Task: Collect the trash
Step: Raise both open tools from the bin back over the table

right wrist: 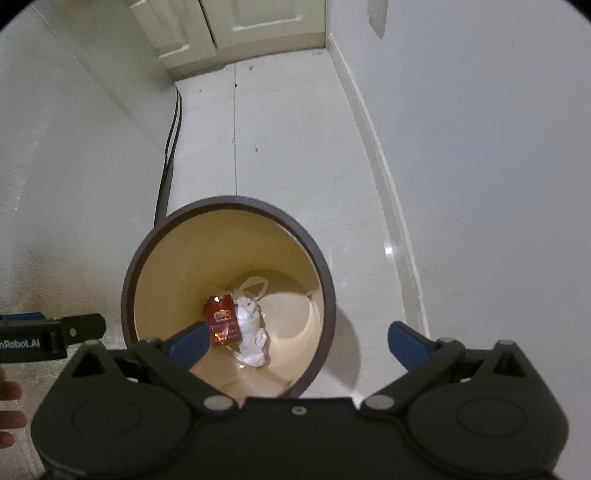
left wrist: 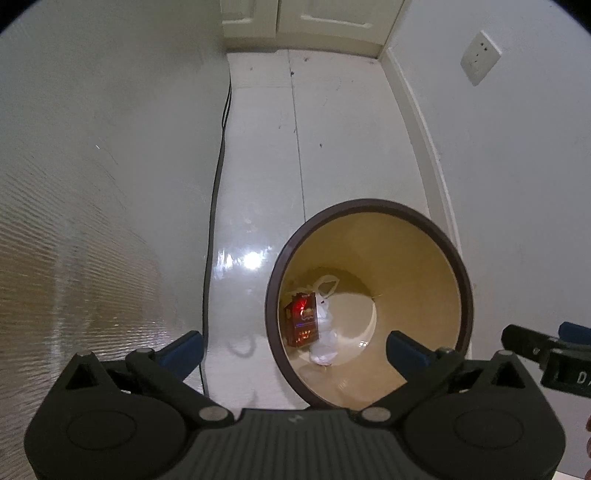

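A round waste bin (left wrist: 417, 258) (right wrist: 177, 266) with a dark brown rim and cream inside stands on the white floor. At its bottom lie a red cigarette pack (left wrist: 303, 319) (right wrist: 222, 320) and a crumpled white plastic bag (left wrist: 325, 332) (right wrist: 253, 332). My left gripper (left wrist: 295, 350) hangs open above the bin's left rim, nothing between its blue fingertips. My right gripper (right wrist: 297, 341) is open too, above the bin's right side, and empty. Each gripper shows at the edge of the other's view: the right gripper (left wrist: 546, 354) and the left gripper (right wrist: 55, 332).
White walls (left wrist: 92, 147) (right wrist: 498, 166) close in on both sides of a narrow floor strip (left wrist: 332, 129). A black cable (left wrist: 218, 166) (right wrist: 170, 147) runs along the left wall. A cream door (right wrist: 258, 22) stands at the far end. A wall socket (left wrist: 480, 57) is on the right wall. Fingers (right wrist: 9, 402) show at the left edge.
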`<action>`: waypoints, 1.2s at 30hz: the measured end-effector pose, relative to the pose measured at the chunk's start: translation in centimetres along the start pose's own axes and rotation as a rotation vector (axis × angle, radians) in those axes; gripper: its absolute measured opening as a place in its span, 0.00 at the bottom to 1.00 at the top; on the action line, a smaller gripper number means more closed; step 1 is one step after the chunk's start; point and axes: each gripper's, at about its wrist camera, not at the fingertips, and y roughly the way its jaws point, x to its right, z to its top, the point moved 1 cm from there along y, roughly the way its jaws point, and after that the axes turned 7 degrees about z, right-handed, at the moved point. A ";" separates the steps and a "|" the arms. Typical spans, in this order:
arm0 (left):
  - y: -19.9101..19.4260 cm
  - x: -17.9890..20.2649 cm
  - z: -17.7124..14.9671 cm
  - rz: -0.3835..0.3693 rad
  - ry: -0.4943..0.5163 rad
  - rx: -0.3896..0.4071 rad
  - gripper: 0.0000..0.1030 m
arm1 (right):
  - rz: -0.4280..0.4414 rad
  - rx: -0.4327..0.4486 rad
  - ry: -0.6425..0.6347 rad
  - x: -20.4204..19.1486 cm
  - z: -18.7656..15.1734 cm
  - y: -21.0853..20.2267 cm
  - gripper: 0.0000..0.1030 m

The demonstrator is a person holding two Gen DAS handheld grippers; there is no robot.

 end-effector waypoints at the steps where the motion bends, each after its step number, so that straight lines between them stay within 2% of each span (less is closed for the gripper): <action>1: -0.7 0.0 0.0 0.000 -0.002 0.007 1.00 | -0.002 0.009 0.000 0.0 0.0 -0.7 1.00; 15: -13.3 1.2 -0.6 -0.023 0.021 0.089 1.00 | -0.014 0.095 0.009 -2.0 0.4 -12.6 1.00; 20: -18.5 0.7 -1.6 -0.008 0.045 0.119 1.00 | -0.034 0.109 0.023 -3.0 0.0 -17.3 1.00; 24: -22.6 -0.3 -2.1 -0.026 0.050 0.130 1.00 | -0.042 0.137 0.030 -4.0 -0.6 -21.7 1.00; 36: -35.9 -3.1 -3.6 -0.090 0.079 0.288 1.00 | -0.067 0.276 0.020 -8.4 -1.3 -35.1 1.00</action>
